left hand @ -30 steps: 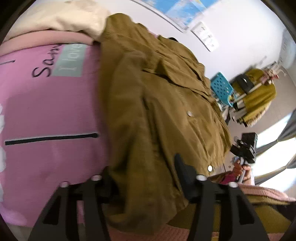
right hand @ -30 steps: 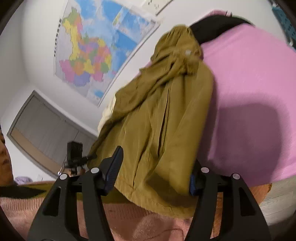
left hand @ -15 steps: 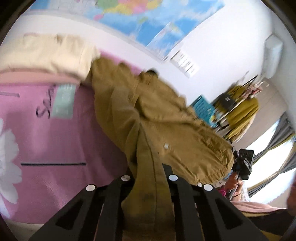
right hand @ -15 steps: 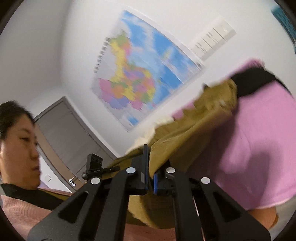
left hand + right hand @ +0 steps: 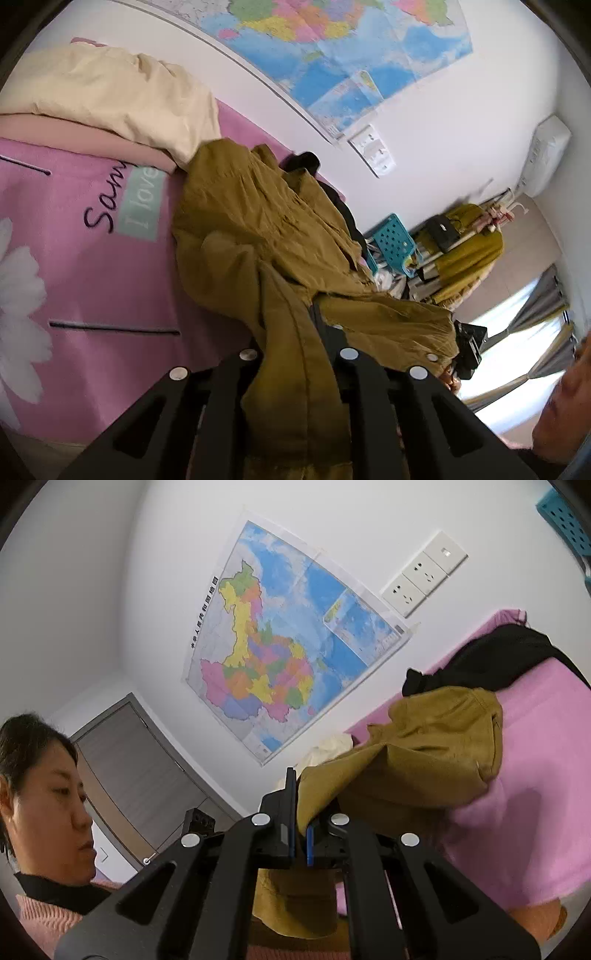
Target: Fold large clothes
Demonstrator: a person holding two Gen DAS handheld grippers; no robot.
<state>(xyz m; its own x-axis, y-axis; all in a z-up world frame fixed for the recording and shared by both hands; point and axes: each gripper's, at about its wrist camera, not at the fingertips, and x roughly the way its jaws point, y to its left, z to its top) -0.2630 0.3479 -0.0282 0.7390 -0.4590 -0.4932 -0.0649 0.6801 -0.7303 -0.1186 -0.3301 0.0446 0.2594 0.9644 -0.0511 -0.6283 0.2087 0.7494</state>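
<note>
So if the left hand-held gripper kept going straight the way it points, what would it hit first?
Most likely the olive-brown jacket itself. The left hand-held gripper is shut on a fold of it, and the rest lies heaped directly ahead on the pink bedspread. The wall map hangs well beyond, though fisheye depth is uncertain.

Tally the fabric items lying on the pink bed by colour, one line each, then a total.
Olive-brown jacket, held by both tongs: 1
Black garment behind the jacket: 1
Cream bedding bundle near the wall: 1
Peach pillow under the cream bundle: 1
Total: 4
</note>
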